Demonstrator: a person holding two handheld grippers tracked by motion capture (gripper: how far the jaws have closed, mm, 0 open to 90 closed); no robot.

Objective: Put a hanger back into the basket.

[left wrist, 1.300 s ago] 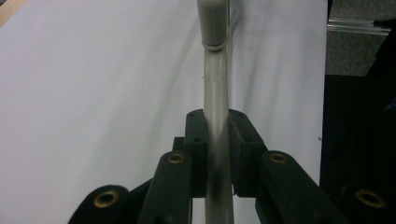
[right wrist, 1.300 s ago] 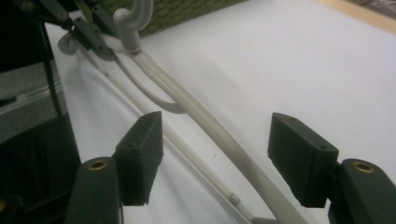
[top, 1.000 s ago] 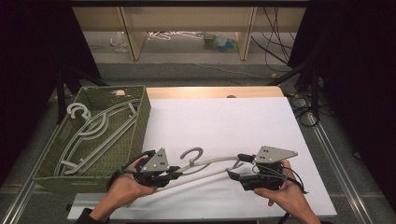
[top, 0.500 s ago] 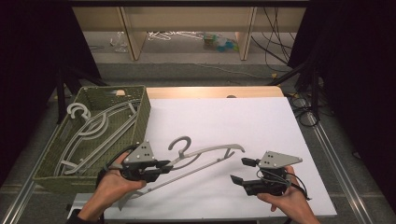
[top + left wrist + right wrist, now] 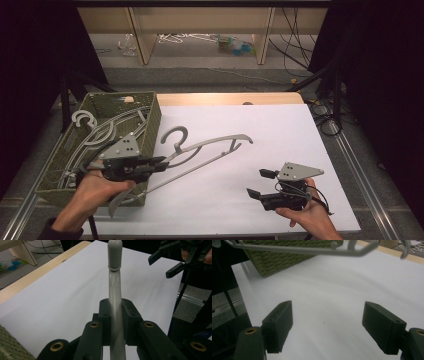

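A grey plastic hanger (image 5: 207, 142) hangs tilted above the white table, its hook toward the basket. My left gripper (image 5: 160, 162) is shut on one arm of it, beside the basket's near corner. In the left gripper view the hanger's arm (image 5: 114, 290) runs up between the pads of the left gripper (image 5: 115, 307). My right gripper (image 5: 257, 183) stands open over the table's front right, apart from the hanger. Its jaws have just been opening, and nothing is between them (image 5: 328, 322). The hanger (image 5: 312, 250) crosses the top of the right gripper view. The right gripper (image 5: 160, 266) also shows far off.
A green woven basket (image 5: 150, 125) at the table's left holds several more grey hangers (image 5: 100, 135). The white sheet (image 5: 270, 130) covers the table, with a wooden strip along its far edge. Shelving and cables lie beyond.
The left gripper has lifted the hanger and carried it left toward the basket. The right gripper has let go of the hanger's other end and drawn back to the front right, jaws wider.
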